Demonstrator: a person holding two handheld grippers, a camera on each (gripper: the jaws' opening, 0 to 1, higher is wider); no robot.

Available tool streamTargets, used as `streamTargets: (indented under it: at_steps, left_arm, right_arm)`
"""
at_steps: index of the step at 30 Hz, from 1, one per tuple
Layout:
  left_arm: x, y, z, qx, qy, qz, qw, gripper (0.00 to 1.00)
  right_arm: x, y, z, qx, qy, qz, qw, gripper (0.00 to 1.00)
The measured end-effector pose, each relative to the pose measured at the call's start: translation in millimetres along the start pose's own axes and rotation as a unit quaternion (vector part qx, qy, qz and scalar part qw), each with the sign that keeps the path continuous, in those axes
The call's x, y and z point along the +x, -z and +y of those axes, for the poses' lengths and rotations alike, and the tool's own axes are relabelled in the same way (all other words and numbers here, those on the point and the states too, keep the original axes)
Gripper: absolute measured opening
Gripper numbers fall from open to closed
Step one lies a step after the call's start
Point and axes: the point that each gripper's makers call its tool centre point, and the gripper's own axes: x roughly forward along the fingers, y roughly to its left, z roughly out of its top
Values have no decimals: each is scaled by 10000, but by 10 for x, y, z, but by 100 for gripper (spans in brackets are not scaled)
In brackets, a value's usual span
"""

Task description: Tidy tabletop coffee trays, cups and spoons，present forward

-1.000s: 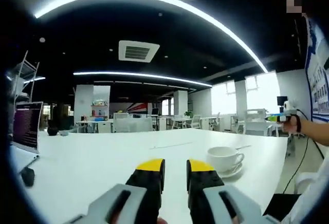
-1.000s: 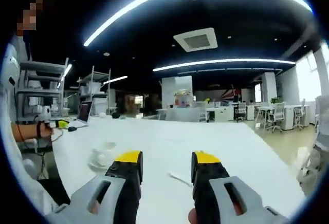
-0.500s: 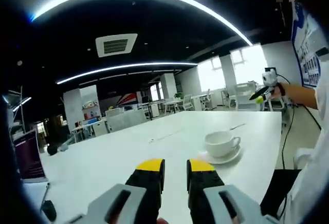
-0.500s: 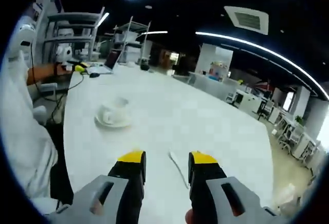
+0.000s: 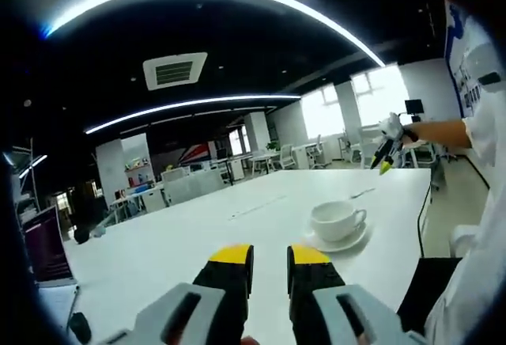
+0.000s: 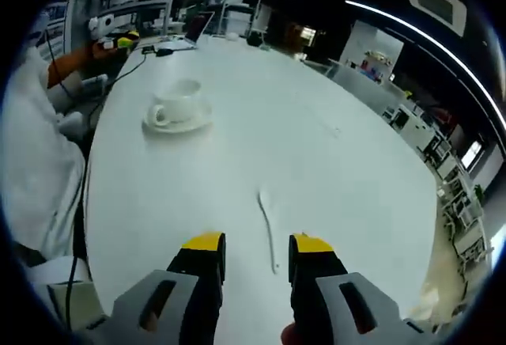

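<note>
In the left gripper view, the left tool (image 5: 269,256) rises from the bottom edge with its two yellow-tipped jaws set a narrow gap apart, holding nothing and touching nothing, raised above the white table (image 5: 158,250). Ahead and to the right of the jaws a white cup (image 5: 335,221) stands upright on a white saucer (image 5: 341,241), near the table's right edge. Beyond the cup, a thin spoon (image 5: 362,193) lies flat on the table, too small to make out in detail. At the far right the right tool (image 5: 385,153) shows in a person's hand above the table's far corner; its opening cannot be told from here. A laptop (image 5: 43,247) sits at the left edge. In the right gripper view, the right tool (image 6: 254,246) has its jaws a moderate gap apart, empty, hovering over the table (image 6: 316,163). The spoon (image 6: 267,228) lies just ahead, its near end between the jaw tips as seen from here. The cup (image 6: 179,101) on its saucer (image 6: 175,119) stands well apart, up and to the left.
</note>
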Motion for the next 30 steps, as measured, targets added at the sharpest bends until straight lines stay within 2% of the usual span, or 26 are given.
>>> streamTargets:
  at_steps: [12,17,20,30]
  left_arm:
    - [-24,66,-88,10,20,155,9999,19]
    - [-43,91,-84,-11,-16,188,9998,19]
    - [-68,90,-97,-47,-31,171,9998,19]
    - [-127,150,-152,-61,-72,229,9997,19]
  right_arm:
    - [294,145,-146,14,-219,413,9989,33]
    - [421,220,-126,4,-390,659,9971,31]
    - [491,274,-97,18,-506,810,9954,23]
    - [663,321,-63,29,-599,989,9933,23]
